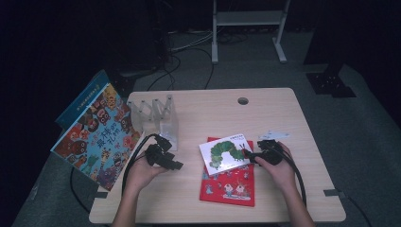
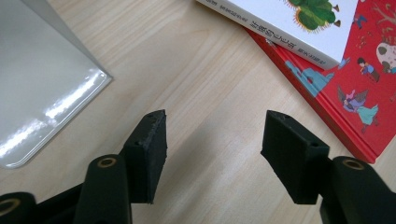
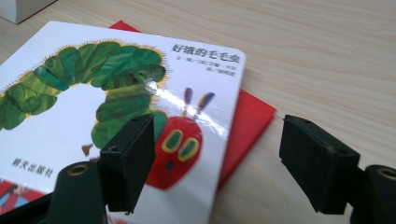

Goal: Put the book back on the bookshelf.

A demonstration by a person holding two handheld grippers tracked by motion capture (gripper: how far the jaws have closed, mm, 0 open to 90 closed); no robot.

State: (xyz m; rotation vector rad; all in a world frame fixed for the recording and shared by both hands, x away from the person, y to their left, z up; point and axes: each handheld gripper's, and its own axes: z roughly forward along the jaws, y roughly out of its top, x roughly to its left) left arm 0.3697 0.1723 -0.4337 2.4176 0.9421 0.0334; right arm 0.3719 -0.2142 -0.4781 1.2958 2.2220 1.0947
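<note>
We see the left claw (image 1: 176, 165) hovering over bare wood of the light wooden table (image 1: 283, 113), its jaws apart with nothing between them, just in front of the clear plastic book stand (image 1: 163, 120). Our right claw (image 1: 249, 153) sits at the right edge of the white caterpillar picture book (image 1: 222, 153); its jaws stand apart, one above the cover, the other out over the table, not pressing on it. That white book lies slanted on top of the red illustrated picture book (image 1: 229, 187), near the middle of the table. A large colourful picture book (image 1: 97, 137) leans off the table's left edge.
</note>
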